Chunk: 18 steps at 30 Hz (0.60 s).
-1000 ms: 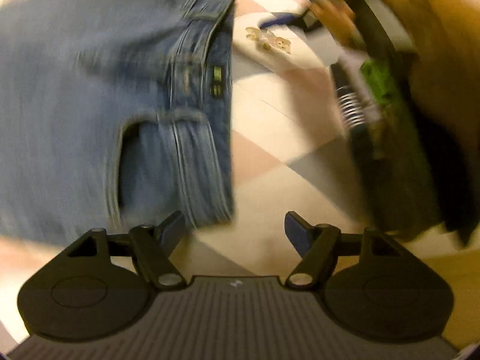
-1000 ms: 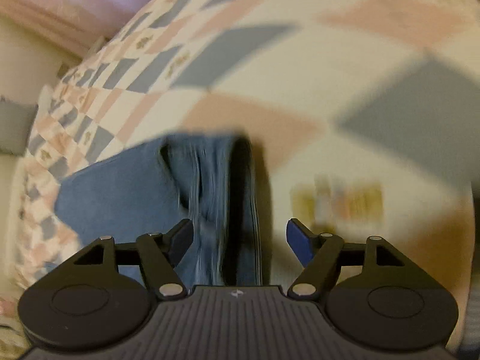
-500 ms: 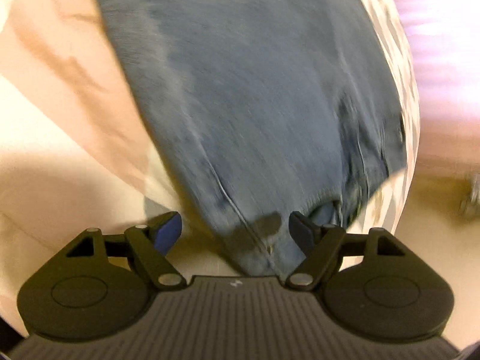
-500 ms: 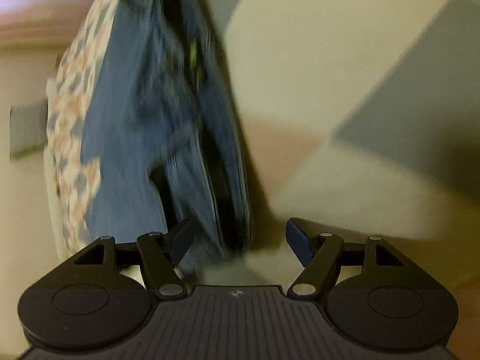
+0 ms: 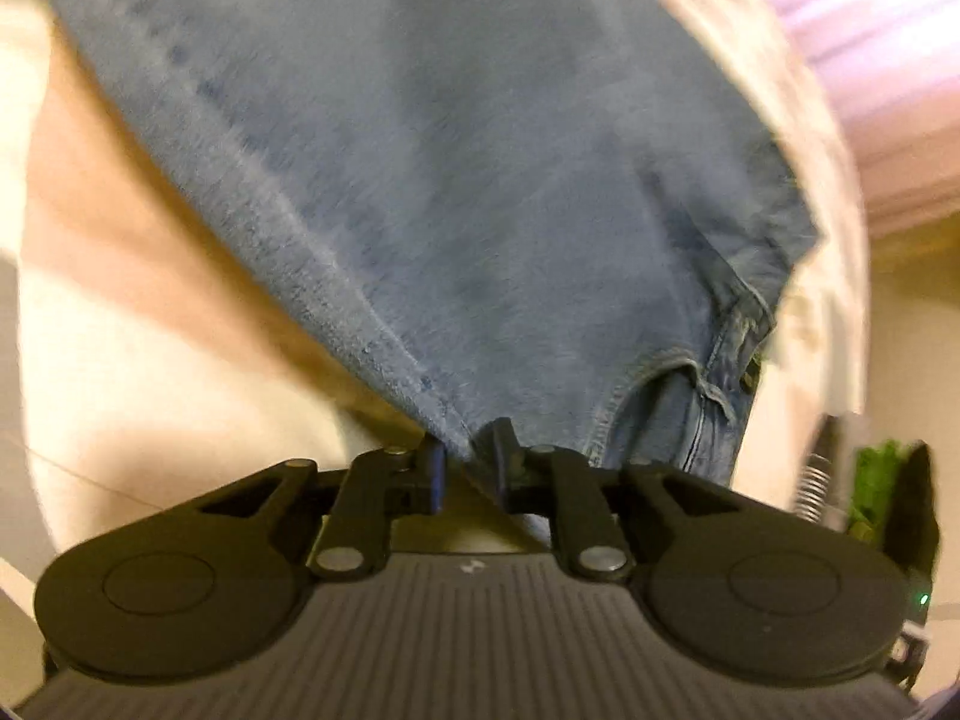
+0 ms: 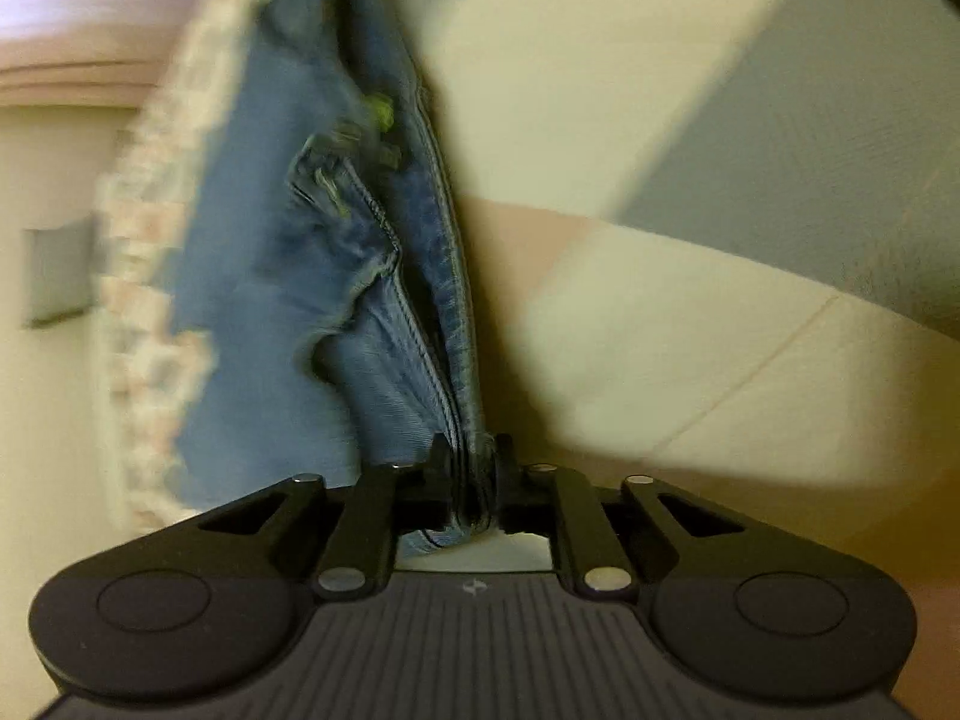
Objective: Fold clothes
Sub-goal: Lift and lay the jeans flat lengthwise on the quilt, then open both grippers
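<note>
Now both tongs grip the same pair of blue jeans (image 5: pixel 480 180), which lies spread on a bed covered by a checked quilt (image 6: pixel 690 330) of cream, pink and grey patches. Left tongs (image 5: pixel 469 462) are pinched narrow on a folded denim edge at the near corner of the garment, cloth running up and away from them. Right tongs (image 6: pixel 471 474) are clamped on several stacked layers at the stitched waistband, the seams rising straight from between the fingers. A small green label (image 6: pixel 379 114) shows farther up the waistband, blurred. At the right edge of the left view, a metal spring (image 5: pixel 810 480) and something green appear, too blurred to tell apart.
</note>
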Available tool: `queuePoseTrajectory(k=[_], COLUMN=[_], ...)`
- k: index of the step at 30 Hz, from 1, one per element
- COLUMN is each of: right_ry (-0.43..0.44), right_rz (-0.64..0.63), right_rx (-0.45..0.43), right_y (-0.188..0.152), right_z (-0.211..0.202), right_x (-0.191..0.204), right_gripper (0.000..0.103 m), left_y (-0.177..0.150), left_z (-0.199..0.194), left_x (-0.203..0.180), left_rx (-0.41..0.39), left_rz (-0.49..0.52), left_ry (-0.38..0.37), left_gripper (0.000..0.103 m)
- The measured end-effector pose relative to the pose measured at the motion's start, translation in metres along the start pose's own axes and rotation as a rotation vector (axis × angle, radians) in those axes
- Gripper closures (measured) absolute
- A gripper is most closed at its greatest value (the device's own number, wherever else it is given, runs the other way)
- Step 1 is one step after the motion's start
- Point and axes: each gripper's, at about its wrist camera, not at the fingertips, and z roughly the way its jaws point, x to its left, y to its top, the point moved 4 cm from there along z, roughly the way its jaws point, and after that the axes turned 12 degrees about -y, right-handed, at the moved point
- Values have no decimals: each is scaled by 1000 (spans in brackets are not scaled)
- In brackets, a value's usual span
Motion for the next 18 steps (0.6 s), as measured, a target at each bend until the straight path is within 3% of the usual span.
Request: queuePoseTrajectory(k=[2, 3, 4, 7, 10, 12, 14, 15, 16, 18], right_ry=[-17, -44, -122, -347, -316, -283, -319, -383, -447, -535], right_rz=[60, 28, -36, -214, -369, -429, -448, -421, -393, -322], right_rx=[8, -11, -57, -234, -389, -398, -382, -368, -354, -360], right_y=[-2, -5, -8, -17, -19, -25, -36, -40, -45, -54], right_z=[1, -8, -21, -57, -78, -63, -37, -27, -17, -13], right_x=[2, 9, 18, 46, 69, 95, 98, 95, 91, 91], right_gripper=[81, 66, 59, 58, 58, 58, 61, 61, 62, 61], left_y=[5, 7, 7, 14, 43, 74, 106, 123, 139, 166], left_z=[0, -9, -18, -55, -82, -88, -84, -80, -76, -68], left_x=[3, -3, -9, -15, 0, 13, 31, 40, 51, 78], left_rx=[15, 20, 22, -6, -118, -175, -183, -179, -160, -43], left_rz=[-55, -16, 48, 183, 225, 237, 267, 286, 298, 294], left_ry=[-10, -12, 13, 61, 105, 137, 195, 230, 265, 332], left_gripper=[85, 84, 83, 74, 70, 64, 64, 60, 58, 56])
